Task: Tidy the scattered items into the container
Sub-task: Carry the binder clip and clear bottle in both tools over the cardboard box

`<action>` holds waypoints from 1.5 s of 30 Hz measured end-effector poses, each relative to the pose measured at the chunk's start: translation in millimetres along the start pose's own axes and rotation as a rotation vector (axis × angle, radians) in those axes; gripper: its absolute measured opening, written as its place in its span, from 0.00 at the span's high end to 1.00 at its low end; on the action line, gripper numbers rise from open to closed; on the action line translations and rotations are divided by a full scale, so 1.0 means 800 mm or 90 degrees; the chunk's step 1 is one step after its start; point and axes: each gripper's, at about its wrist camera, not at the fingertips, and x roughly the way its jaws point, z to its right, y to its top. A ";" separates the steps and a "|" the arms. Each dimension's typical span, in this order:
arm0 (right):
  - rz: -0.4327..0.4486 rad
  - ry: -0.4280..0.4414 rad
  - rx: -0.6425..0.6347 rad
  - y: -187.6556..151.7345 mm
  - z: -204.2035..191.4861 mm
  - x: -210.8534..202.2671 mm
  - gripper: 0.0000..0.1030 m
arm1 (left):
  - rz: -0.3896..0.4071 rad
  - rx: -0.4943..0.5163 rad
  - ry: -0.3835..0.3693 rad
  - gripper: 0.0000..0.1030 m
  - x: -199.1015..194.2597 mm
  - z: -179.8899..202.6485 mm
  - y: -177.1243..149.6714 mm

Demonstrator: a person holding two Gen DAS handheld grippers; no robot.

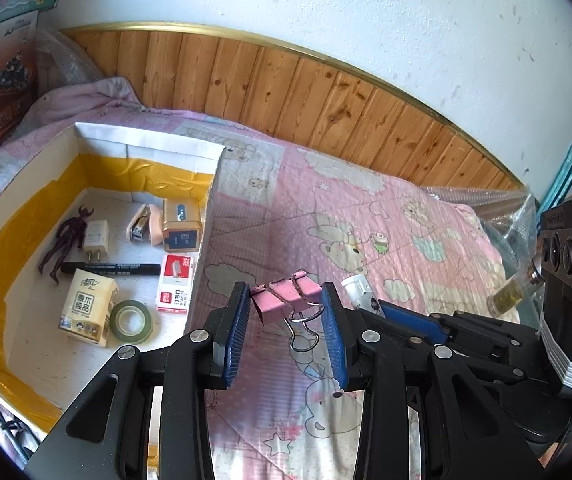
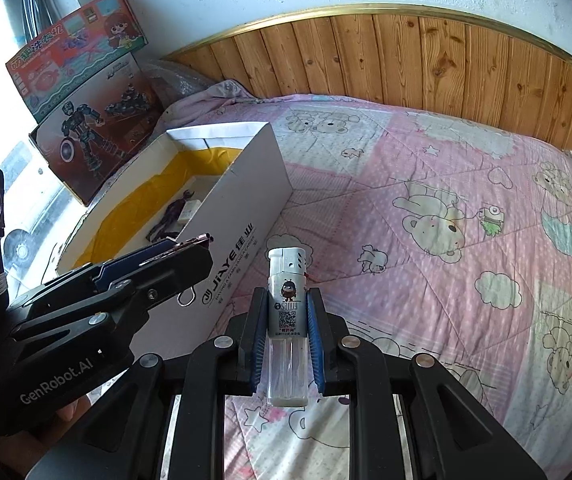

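Two grippers hover above the bed, beside the white box. Left gripper clamps a pink binder clip near the box's right wall; right gripper pinches a white lighter upright between its pads.

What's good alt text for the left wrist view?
The left gripper holds a pink binder clip above a pink quilt, beside a white box already holding small items.
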 end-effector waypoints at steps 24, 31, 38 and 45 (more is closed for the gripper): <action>0.053 0.025 -0.056 0.014 -0.082 -0.013 0.80 | 0.060 -0.089 0.026 0.64 -0.070 -0.116 0.030; 0.069 0.028 -0.079 0.021 -0.112 -0.008 0.80 | 0.051 -0.096 0.034 0.64 -0.073 -0.145 0.028; 0.088 0.019 -0.114 0.025 -0.146 0.000 0.80 | 0.056 -0.122 0.047 0.64 -0.079 -0.180 0.029; 0.088 0.021 -0.134 0.024 -0.173 0.016 0.80 | 0.053 -0.142 0.057 0.64 -0.080 -0.208 0.026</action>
